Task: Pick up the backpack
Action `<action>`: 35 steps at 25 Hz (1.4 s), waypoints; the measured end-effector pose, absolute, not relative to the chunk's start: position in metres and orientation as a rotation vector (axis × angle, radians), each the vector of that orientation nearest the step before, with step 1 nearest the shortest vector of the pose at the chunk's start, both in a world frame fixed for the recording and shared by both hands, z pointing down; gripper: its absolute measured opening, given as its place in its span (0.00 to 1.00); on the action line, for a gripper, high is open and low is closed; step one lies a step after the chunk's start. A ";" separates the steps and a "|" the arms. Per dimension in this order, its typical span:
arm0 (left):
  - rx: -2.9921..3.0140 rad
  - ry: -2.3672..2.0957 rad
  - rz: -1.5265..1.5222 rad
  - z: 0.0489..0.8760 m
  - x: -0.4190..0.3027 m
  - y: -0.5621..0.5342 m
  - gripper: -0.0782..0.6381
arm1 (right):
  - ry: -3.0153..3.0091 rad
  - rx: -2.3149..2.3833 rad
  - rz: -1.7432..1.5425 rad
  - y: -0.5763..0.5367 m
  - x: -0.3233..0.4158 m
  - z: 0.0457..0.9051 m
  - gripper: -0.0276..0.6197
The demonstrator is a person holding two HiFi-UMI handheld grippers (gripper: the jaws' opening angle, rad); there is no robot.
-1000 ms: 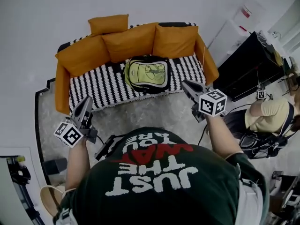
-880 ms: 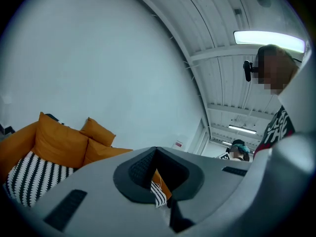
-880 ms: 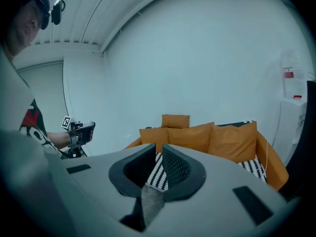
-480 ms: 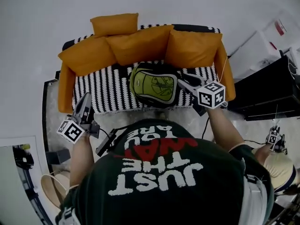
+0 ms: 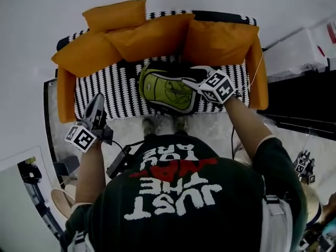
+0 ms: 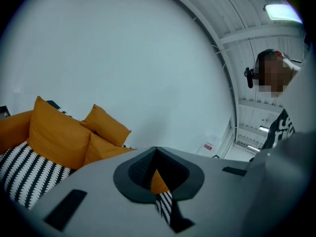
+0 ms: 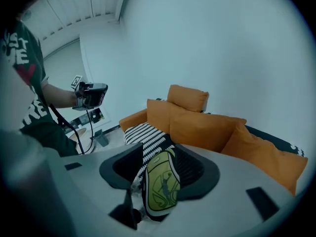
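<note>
Backpack [image 5: 167,88] flat on sofa [image 5: 65,96] seat, green face up, in front of cushions [image 5: 152,35]. Right gripper [image 5: 188,75] over its right edge, jaws apart, just been opening, nothing between pads, backpack in line beyond. Left gripper [image 5: 98,100] well left, near seat front, jaws together, empty. Step in hand: reach. Best, likely: sink right jaws onto strap or raised rim, not flat panel; clamp firmly before lifting; handle not made out
</note>
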State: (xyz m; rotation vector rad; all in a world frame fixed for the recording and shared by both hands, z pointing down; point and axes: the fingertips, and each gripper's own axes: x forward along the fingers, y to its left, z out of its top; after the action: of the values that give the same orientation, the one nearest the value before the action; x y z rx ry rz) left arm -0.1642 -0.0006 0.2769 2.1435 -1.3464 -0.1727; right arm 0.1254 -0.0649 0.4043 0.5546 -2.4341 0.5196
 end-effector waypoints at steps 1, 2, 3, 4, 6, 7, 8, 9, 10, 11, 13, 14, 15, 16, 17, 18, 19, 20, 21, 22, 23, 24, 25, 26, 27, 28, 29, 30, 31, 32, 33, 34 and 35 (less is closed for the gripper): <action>2.151 -1.332 -0.158 0.285 -0.162 -0.006 0.11 | -2.409 0.531 0.509 -0.067 0.120 0.414 0.36; 2.159 -1.313 -0.140 0.294 -0.160 -0.011 0.11 | -2.382 0.503 0.498 -0.069 0.115 0.425 0.38; 2.169 -1.292 -0.117 0.303 -0.157 -0.017 0.11 | -2.353 0.472 0.483 -0.071 0.109 0.437 0.40; 2.181 -1.271 -0.094 0.314 -0.155 -0.022 0.11 | -2.324 0.441 0.466 -0.074 0.104 0.450 0.42; 2.201 -1.223 -0.055 0.337 -0.150 -0.033 0.11 | -2.268 0.380 0.433 -0.080 0.093 0.479 0.45; 2.205 -1.200 -0.035 0.350 -0.147 -0.038 0.11 | -2.237 0.351 0.414 -0.082 0.089 0.494 0.46; 2.204 -1.177 -0.014 0.363 -0.143 -0.041 0.11 | -2.201 0.321 0.391 -0.082 0.086 0.510 0.46; 2.203 -1.155 0.007 0.376 -0.138 -0.043 0.11 | -2.162 0.291 0.367 -0.081 0.083 0.527 0.47; 2.202 -1.133 0.025 0.388 -0.133 -0.044 0.11 | -2.120 0.262 0.347 -0.080 0.081 0.543 0.47; 2.204 -1.112 0.041 0.400 -0.129 -0.045 0.11 | -2.080 0.238 0.333 -0.079 0.079 0.559 0.48; 2.200 -1.077 0.062 0.422 -0.124 -0.044 0.11 | -2.009 0.201 0.302 -0.080 0.076 0.593 0.49; 2.191 -1.065 0.066 0.432 -0.123 -0.044 0.11 | -1.978 0.183 0.283 -0.081 0.074 0.608 0.49; 2.178 -1.057 0.065 0.442 -0.122 -0.042 0.11 | -1.947 0.163 0.264 -0.082 0.073 0.624 0.50; 2.164 -1.051 0.064 0.451 -0.123 -0.040 0.11 | -1.917 0.143 0.252 -0.083 0.072 0.639 0.50; 2.151 -1.044 0.066 0.460 -0.123 -0.037 0.11 | -1.888 0.123 0.250 -0.082 0.072 0.654 0.51; 2.139 -1.037 0.071 0.470 -0.124 -0.034 0.11 | -1.861 0.105 0.254 -0.083 0.072 0.667 0.52; 2.130 -1.030 0.076 0.478 -0.125 -0.031 0.11 | -1.836 0.092 0.261 -0.084 0.072 0.680 0.53; 2.121 -1.026 0.080 0.486 -0.126 -0.029 0.11 | -1.813 0.082 0.266 -0.086 0.073 0.692 0.55; 2.111 -1.026 0.082 0.493 -0.127 -0.027 0.11 | -1.790 0.077 0.267 -0.089 0.075 0.703 0.56; 2.100 -1.029 0.084 0.499 -0.128 -0.025 0.11 | -1.769 0.075 0.264 -0.091 0.076 0.714 0.58; 2.087 -1.032 0.084 0.504 -0.130 -0.023 0.11 | -1.750 0.074 0.261 -0.093 0.077 0.722 0.59; 2.074 -1.033 0.083 0.507 -0.131 -0.020 0.11 | -1.735 0.074 0.262 -0.094 0.078 0.730 0.60; 2.063 -1.033 0.083 0.510 -0.133 -0.017 0.11 | -1.723 0.073 0.273 -0.095 0.079 0.736 0.60; 2.054 -1.032 0.082 0.513 -0.134 -0.013 0.11 | -1.712 0.071 0.290 -0.094 0.081 0.741 0.60; 2.047 -1.030 0.080 0.515 -0.134 -0.009 0.11 | -1.700 0.066 0.313 -0.093 0.082 0.745 0.60; 2.041 -1.028 0.077 0.516 -0.135 -0.006 0.11 | -1.689 0.060 0.336 -0.092 0.084 0.749 0.60; 2.035 -1.029 0.073 0.517 -0.136 -0.005 0.11 | -1.677 0.057 0.358 -0.090 0.084 0.754 0.60; 2.029 -1.029 0.068 0.518 -0.138 -0.005 0.11 | -1.664 0.057 0.381 -0.088 0.083 0.758 0.60; 2.025 -1.029 0.061 0.518 -0.141 -0.006 0.11 | -1.649 0.060 0.405 -0.087 0.082 0.764 0.59; 2.020 -1.028 0.052 0.519 -0.144 -0.007 0.11 | -1.635 0.065 0.434 -0.085 0.079 0.771 0.59; 2.014 -1.027 0.043 0.520 -0.147 -0.008 0.11 | -1.624 0.070 0.463 -0.082 0.077 0.779 0.58; 2.007 -1.026 0.035 0.521 -0.149 -0.008 0.11 | -1.615 0.075 0.488 -0.079 0.074 0.786 0.55; 2.003 -1.024 0.031 0.522 -0.150 -0.007 0.11 | -1.610 0.082 0.501 -0.076 0.074 0.792 0.50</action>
State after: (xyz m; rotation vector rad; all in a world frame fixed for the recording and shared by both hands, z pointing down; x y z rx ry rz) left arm -0.1503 -0.0070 0.5219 2.0026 -1.0239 0.0308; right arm 0.0737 -0.0763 0.7917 0.0824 -1.6096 0.5013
